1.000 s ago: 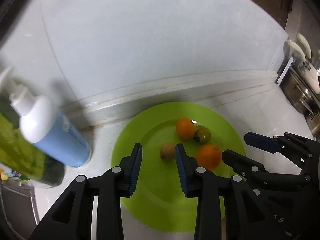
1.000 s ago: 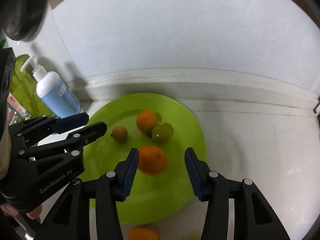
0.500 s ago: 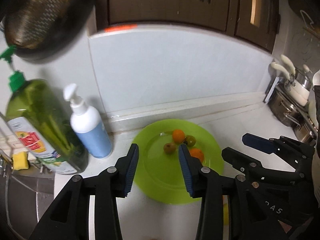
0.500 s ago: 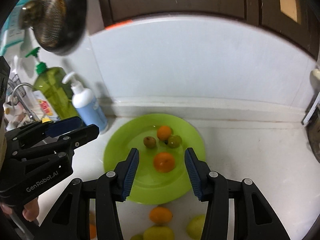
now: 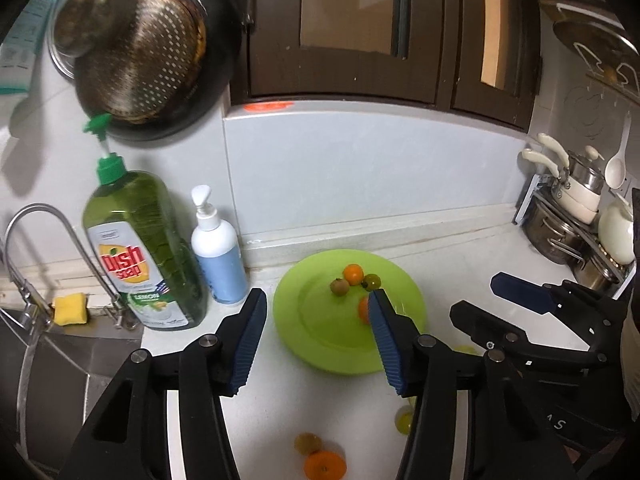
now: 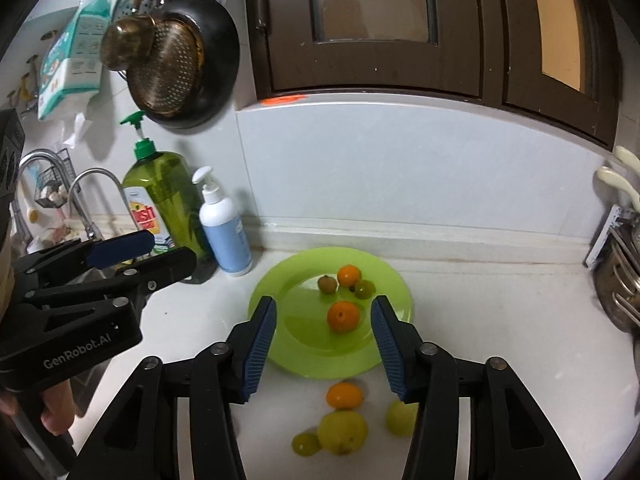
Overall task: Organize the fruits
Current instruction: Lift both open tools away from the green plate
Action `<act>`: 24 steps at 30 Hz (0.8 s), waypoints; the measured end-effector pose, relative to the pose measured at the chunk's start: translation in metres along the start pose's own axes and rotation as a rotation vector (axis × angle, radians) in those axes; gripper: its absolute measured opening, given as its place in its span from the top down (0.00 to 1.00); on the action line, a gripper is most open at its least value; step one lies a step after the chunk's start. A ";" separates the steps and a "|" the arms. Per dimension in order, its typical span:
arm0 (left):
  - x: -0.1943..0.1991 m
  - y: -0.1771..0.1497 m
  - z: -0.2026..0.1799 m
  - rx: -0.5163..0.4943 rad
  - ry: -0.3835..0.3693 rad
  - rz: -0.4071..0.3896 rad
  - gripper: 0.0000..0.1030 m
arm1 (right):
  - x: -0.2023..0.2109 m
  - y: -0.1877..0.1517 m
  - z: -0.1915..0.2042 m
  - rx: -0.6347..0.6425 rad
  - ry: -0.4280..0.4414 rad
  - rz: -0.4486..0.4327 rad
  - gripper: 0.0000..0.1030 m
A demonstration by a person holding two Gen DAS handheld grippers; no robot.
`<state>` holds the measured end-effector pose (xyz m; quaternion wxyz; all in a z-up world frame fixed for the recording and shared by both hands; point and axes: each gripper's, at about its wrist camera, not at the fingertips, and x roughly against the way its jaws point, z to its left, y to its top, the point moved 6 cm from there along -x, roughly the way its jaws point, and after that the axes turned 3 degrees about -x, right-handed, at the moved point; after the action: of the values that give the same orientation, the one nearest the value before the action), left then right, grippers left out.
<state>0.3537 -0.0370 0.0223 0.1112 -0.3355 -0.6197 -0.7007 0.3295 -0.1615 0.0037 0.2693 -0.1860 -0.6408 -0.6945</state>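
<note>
Change: both grippers have drawn back and up from the plate since a second ago, so the cabinets, hanging pans and sink now show, and loose fruit on the counter has come into view
Left gripper (image 5: 316, 340): jaws apart, wider than a second ago, holding nothing, raised above the counter at the plate's near-left edge
Right gripper (image 6: 323, 344): jaws apart and empty, raised over the near rim of the plate
Green plate (image 6: 288, 340): flat on the white counter (image 6: 500, 320) near the back wall, holding four fruits
Fruit on plate: large orange (image 6: 343, 316) nearest the grippers; behind it a small orange (image 6: 349, 275), a brown fruit (image 6: 327, 283) to its left and a green fruit (image 6: 364, 289) to its right, the three bunched close together
Fruit off plate: orange on the counter (image 6: 344, 395) just in front of the plate rim; nearer the camera a big yellow-green fruit (image 6: 343, 431), with a small green one (image 6: 306, 443) to its left and another yellow-green one (image 6: 401, 416) to its right
Soap: green dish soap bottle (image 5: 140, 248) and white-and-blue pump bottle (image 5: 218, 256) upright side by side, left of the plate, beside the tap (image 5: 52, 240)
</note>
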 end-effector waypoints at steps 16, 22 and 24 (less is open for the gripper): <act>0.049 -0.046 0.002 0.032 0.042 -0.023 0.42 | 0.054 -0.035 0.015 0.004 -0.035 -0.092 0.49; 0.055 -0.070 0.002 0.029 0.047 -0.010 0.42 | 0.058 -0.057 0.019 -0.001 -0.038 -0.082 0.46; 0.056 -0.079 0.001 0.033 0.046 -0.006 0.42 | 0.058 -0.066 0.019 -0.002 -0.049 -0.071 0.46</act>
<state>0.2674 -0.0052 -0.0063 0.1287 -0.3155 -0.6295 -0.6983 0.2419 -0.1478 -0.0120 0.2283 -0.1804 -0.6529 -0.6994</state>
